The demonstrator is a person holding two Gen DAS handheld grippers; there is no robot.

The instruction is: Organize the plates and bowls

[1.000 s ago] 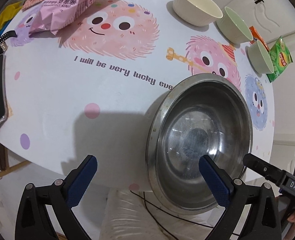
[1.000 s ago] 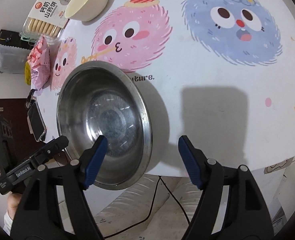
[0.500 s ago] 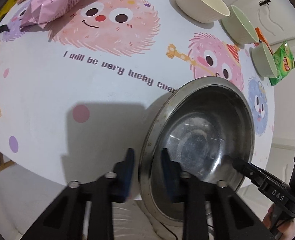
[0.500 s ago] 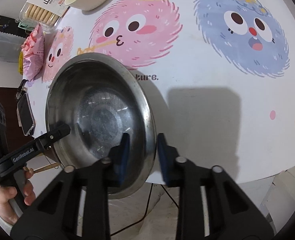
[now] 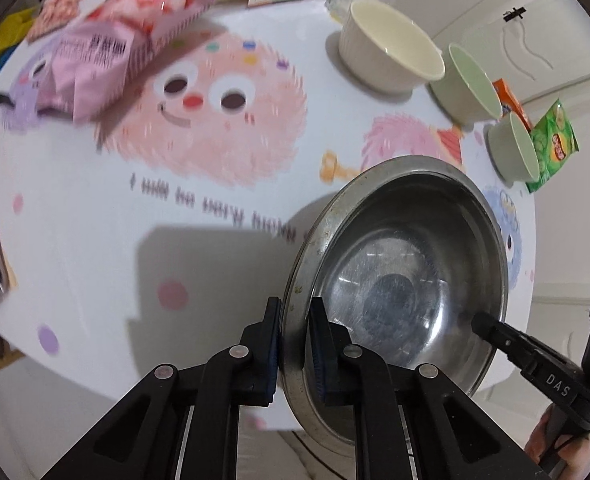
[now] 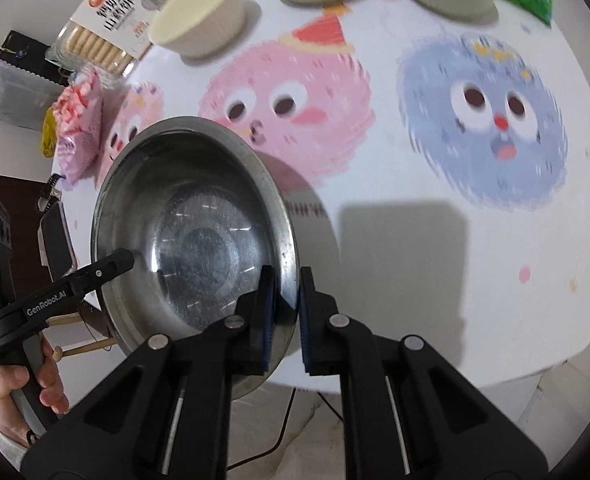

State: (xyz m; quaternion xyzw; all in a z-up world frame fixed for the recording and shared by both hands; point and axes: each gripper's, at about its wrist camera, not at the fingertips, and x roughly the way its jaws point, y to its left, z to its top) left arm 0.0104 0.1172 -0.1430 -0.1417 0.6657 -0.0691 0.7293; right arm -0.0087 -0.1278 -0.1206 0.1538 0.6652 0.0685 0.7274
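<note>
A large steel bowl [image 5: 399, 280] is held above the near edge of the round table [image 5: 95, 248]. My left gripper [image 5: 295, 332] is shut on its left rim. My right gripper [image 6: 283, 300] is shut on its right rim; the bowl also shows in the right wrist view [image 6: 191, 232]. Each gripper shows in the other's view, the right [image 5: 495, 332] and the left [image 6: 111, 264]. A cream bowl [image 5: 391, 60] and two pale green bowls [image 5: 467, 84] [image 5: 513, 148] stand in a row at the far right of the table.
A pink snack bag [image 5: 127, 40] lies at the far left. A green chip bag [image 5: 551, 144] sits behind the green bowls. A biscuit pack [image 6: 107, 20] lies next to the cream bowl [image 6: 199, 16]. A dark phone [image 6: 55, 236] lies at the left edge.
Both grippers went from open to shut on opposite rims of the steel bowl. The bowl has risen off the table and the views have shifted.
</note>
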